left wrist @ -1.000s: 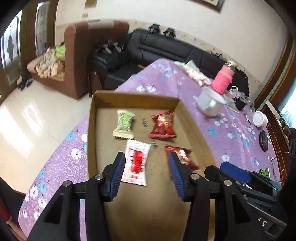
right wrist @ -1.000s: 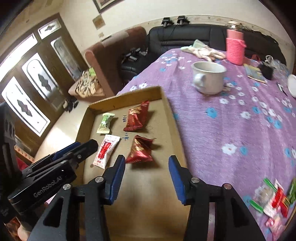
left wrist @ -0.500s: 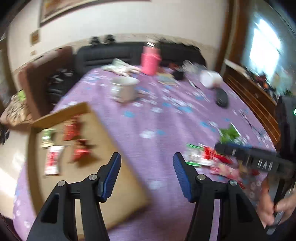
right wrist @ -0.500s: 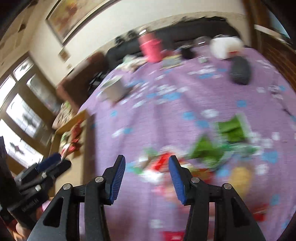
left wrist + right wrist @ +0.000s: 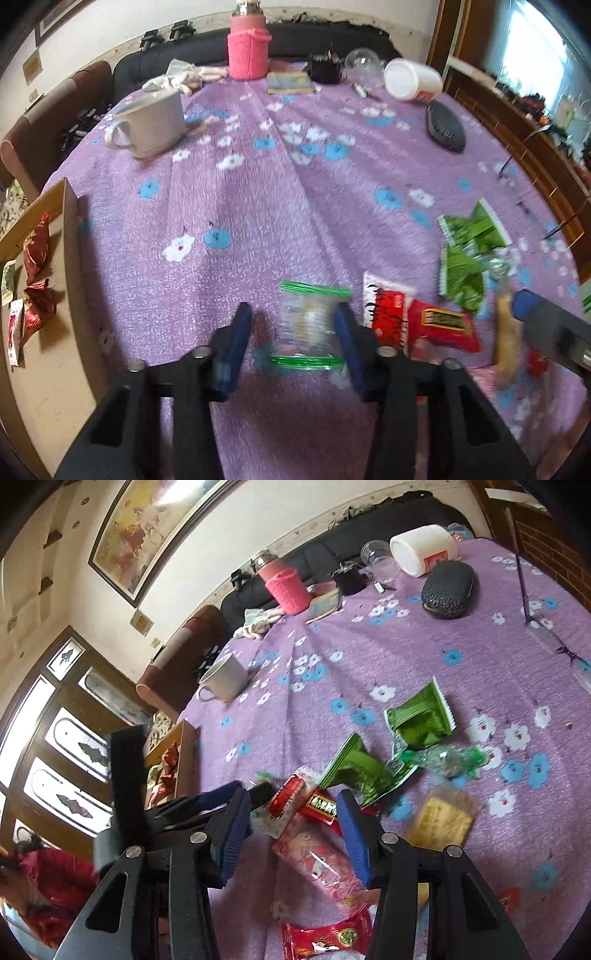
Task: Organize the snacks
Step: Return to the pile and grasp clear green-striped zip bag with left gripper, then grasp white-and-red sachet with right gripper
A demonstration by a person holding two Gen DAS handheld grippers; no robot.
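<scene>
My left gripper (image 5: 293, 343) hangs low over the purple cloth with its jaws closing. A clear packet with green edges (image 5: 310, 325) lies between them; a gap shows at the left pad. My right gripper (image 5: 295, 834) is open above the loose pile, over a pink packet (image 5: 314, 860) and a red-and-white packet (image 5: 288, 805), gripping nothing. Green packets (image 5: 421, 720) and a yellow biscuit packet (image 5: 443, 819) lie to its right. The cardboard tray (image 5: 70, 280) at the far left holds red snacks (image 5: 35, 243).
At the back of the table stand a white mug (image 5: 151, 118), a pink-sleeved flask (image 5: 247, 48), a small book (image 5: 290, 82), a tipped white tub (image 5: 410, 85) and a black oval case (image 5: 445, 127). A person in red (image 5: 48, 878) is at the lower left.
Both grippers have swung right, from over the cardboard tray to the loose snack pile. The left jaws stand narrower than half a second ago.
</scene>
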